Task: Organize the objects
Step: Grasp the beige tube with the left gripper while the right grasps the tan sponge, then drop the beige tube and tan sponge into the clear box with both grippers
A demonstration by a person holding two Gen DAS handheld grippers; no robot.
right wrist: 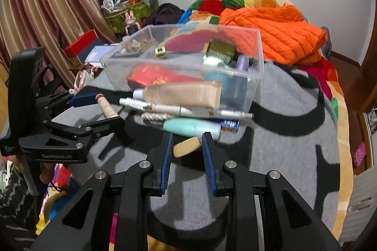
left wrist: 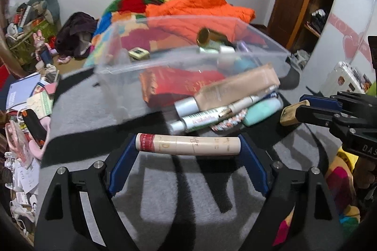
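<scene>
Cream cylindrical cosmetic tube with red end (left wrist: 187, 144): we hold it crosswise, pinched end to end in our left gripper (left wrist: 188, 144). Our right gripper (right wrist: 186, 144) clasps a small tan block (right wrist: 187, 146). Clear plastic bin (left wrist: 271, 44) at twelve o'clock on the grey blanket (left wrist: 80, 109).

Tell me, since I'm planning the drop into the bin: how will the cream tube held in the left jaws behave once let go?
The cream tube is a smooth cylinder, so it would probably roll if released on the grey blanket. It spans the left gripper without sagging, so it seems stiff. Held only by its ends, it may slip if the grip loosens.
</scene>
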